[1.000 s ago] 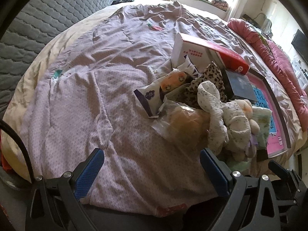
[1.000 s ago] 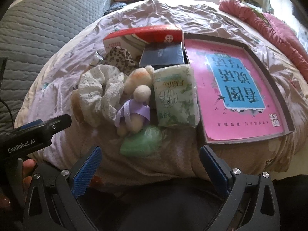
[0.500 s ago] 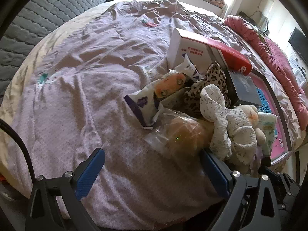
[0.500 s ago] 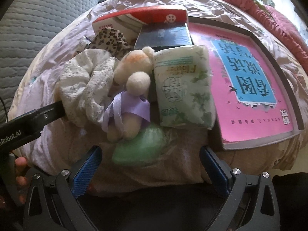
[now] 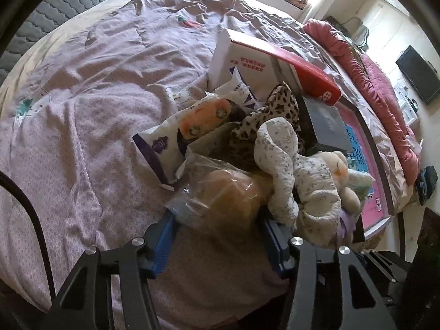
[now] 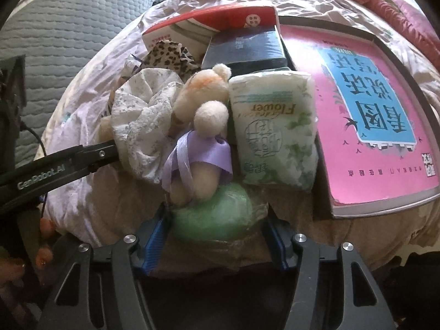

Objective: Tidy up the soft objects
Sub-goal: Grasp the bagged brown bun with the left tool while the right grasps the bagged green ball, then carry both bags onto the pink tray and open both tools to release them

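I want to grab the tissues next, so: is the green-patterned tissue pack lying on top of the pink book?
No: in the right wrist view the tissue pack lies on the bedspread beside the pink book, against its left edge.

Green wrapped soft lump [image 6: 213, 216] between the right gripper's [image 6: 217, 229] jaws, plush toy [image 6: 202, 134] just behind.

Lying on the bed are two grippers, the left gripper [image 5: 217, 236] and the right gripper [image 6: 217, 236]; one plush bear [image 6: 203, 110]; two scrunchies, one floral scrunchie [image 6: 143, 126], one leopard-print scrunchie [image 6: 170, 53]; two bagged sponges, an orange sponge [image 5: 228, 195], a green sponge [image 6: 214, 214]; one tissue pack [image 6: 275, 134]; one pink book [image 6: 365, 115].
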